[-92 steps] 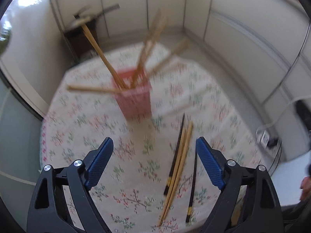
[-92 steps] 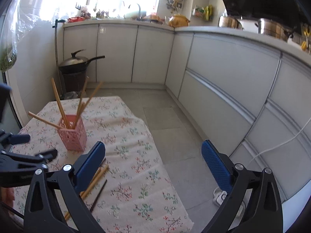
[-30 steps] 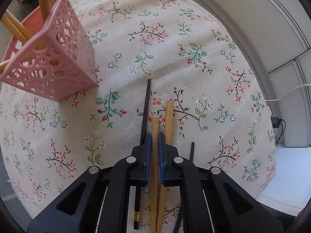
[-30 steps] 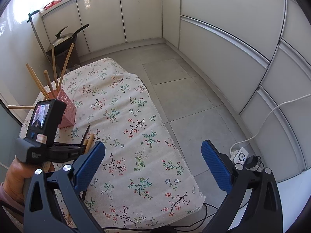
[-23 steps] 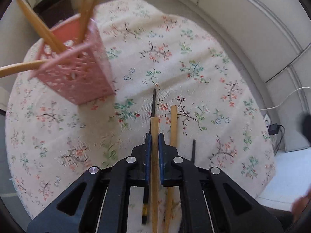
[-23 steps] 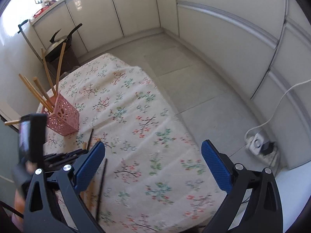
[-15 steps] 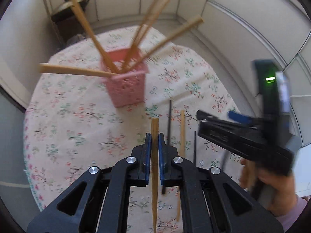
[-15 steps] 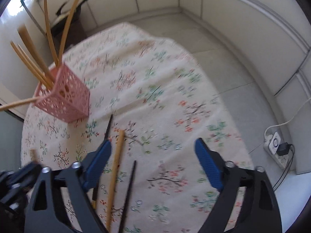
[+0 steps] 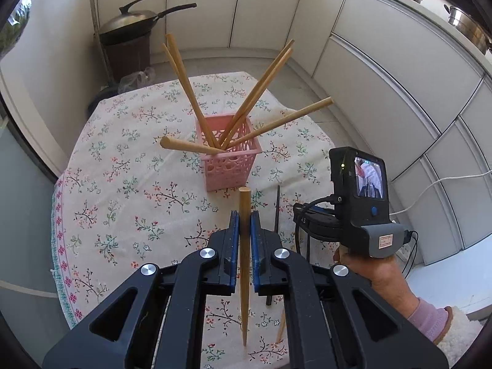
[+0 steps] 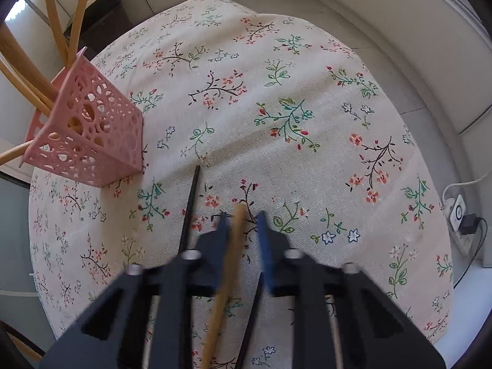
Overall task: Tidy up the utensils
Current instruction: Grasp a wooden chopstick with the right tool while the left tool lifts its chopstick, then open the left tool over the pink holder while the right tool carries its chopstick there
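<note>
My left gripper [image 9: 245, 218] is shut on a wooden chopstick [image 9: 244, 276] and holds it above the table, thick end forward. Just ahead stands the pink lattice holder [image 9: 229, 166] with several wooden chopsticks fanned out in it. In the right wrist view my right gripper [image 10: 241, 224] is low over the cloth, and its jaws are closing around a second wooden chopstick [image 10: 229, 264] that lies there. A gap still shows at the right pad. One black chopstick [image 10: 189, 215] lies left of it. Another [image 10: 250, 316] is partly hidden under the right finger.
A floral cloth [image 10: 307, 107] covers the small round table. A hand [image 9: 372, 270] holds the right gripper's camera unit [image 9: 366, 184] at the table's right edge. A lidded pan [image 9: 135, 27] sits on a stand behind. White cabinets curve around, and a power strip [image 10: 458, 215] lies on the floor.
The left gripper rose off the cloth with its wooden chopstick, so the holder now sits farther ahead. The right gripper swung down over the remaining wooden chopstick and its wide jaws narrowed around it.
</note>
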`<state>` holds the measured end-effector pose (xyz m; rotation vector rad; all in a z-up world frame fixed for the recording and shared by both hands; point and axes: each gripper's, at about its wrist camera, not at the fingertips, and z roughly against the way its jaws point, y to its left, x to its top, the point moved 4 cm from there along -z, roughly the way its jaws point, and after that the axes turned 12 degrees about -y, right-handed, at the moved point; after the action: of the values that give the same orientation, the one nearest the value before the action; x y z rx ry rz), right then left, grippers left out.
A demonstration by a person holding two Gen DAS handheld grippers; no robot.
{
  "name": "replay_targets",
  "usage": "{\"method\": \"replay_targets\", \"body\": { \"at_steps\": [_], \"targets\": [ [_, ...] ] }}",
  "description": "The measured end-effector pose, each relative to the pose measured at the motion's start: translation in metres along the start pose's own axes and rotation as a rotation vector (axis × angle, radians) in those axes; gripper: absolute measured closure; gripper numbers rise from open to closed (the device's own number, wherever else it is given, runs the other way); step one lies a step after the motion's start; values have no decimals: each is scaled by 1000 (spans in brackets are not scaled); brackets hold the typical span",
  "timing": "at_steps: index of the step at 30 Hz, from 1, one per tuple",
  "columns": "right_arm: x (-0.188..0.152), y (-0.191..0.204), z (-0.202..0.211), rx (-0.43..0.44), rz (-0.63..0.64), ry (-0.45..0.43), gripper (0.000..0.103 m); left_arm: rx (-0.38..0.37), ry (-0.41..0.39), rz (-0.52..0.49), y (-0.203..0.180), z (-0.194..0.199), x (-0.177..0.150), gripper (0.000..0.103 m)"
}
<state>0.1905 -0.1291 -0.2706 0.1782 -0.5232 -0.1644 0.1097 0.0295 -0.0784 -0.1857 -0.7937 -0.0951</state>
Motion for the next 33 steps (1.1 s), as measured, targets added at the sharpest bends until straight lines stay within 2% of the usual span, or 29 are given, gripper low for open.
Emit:
{"method": "replay_targets", "body": {
  "at_steps": [3,5,10,17,22,27,33],
  "targets": [
    [-2,-2,4,38,-31,0,94,-2,-18,3,-1,4,2,96],
    [-1,-2,15,56,-37,-42,95,2,-33,0,-1,8,3,96],
    [5,8,78,167,-34,-166,95,15,-95,-6,-4,26,10,96],
    [5,11,169,253,29,-340,95,37,-200,-12,-14,61,13,96],
    [9,3,219,315,36,-425,95,42,-263,1,-18,79,21,96],
    [22,-7,260,389,1,-503,95,48,-347,47,-12,97,49,96],
    [42,-15,286,468,-60,-556,95,85,-476,125,6,118,106,96]
  ]
}}
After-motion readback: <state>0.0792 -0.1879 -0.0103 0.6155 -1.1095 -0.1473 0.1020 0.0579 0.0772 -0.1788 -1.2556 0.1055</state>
